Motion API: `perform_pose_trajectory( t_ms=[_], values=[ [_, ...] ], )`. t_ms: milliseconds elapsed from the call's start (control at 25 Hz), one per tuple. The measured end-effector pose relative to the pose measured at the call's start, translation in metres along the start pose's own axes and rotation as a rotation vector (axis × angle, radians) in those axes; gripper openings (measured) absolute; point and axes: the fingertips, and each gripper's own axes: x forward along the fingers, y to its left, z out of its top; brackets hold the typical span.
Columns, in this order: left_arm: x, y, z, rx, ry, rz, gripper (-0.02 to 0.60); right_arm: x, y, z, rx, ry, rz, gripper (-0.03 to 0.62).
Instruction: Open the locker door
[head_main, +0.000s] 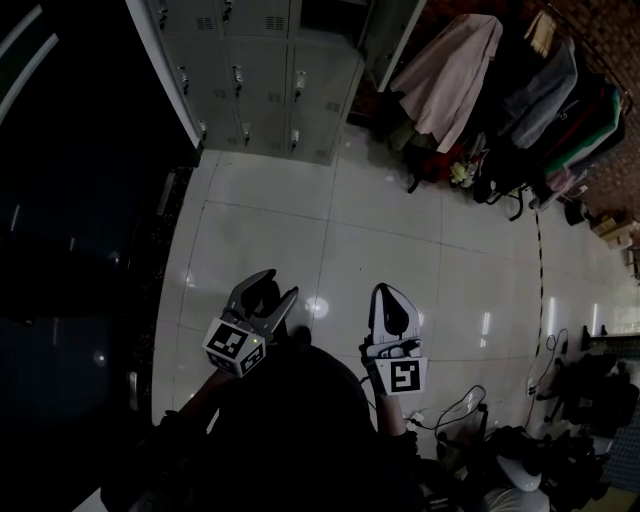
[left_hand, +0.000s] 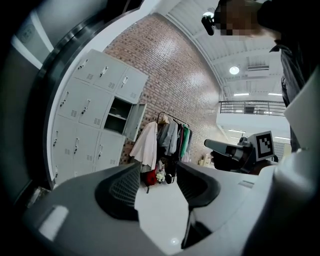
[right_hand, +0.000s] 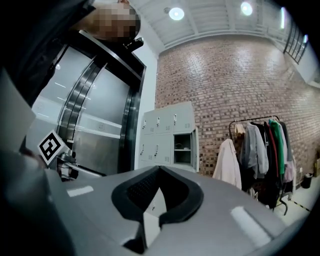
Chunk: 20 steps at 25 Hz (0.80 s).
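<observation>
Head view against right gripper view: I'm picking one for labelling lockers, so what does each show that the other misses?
Only the head view: the wide stretch of tiled floor before the lockers, and cables at lower right. Only the right gripper view: the brick wall, ceiling lights, and the shelf inside the open locker. Both: the lockers, the rack of clothes, the left hand-held gripper and the right hand-held gripper.
</observation>
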Motion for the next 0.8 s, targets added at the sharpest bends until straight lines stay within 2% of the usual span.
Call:
perform_pose_trajectory(
  t_ms=[160,360,520,800],
  values=[
    [-0.004,-0.020,0.009,0.026,-0.011,-0.019,0.230,-0.018,0.004,0.011,-0.017,-0.018,-0.008,0.000],
    [-0.014,-0.039,0.004,0.036,-0.015,-0.022,0.230,-0.040,0.010,0.007,-0.029,-0.006,0.001,0.000],
    [-0.019,-0.045,-0.009,0.029,-0.024,-0.022,0.227,-0.049,0.012,0.000,-0.026,0.006,0.015,0.000],
    [-0.025,-0.051,0.000,0.042,-0.029,-0.001,0.222,-0.049,0.015,0.002,-0.020,-0.004,0.045,0.000]
  ],
)
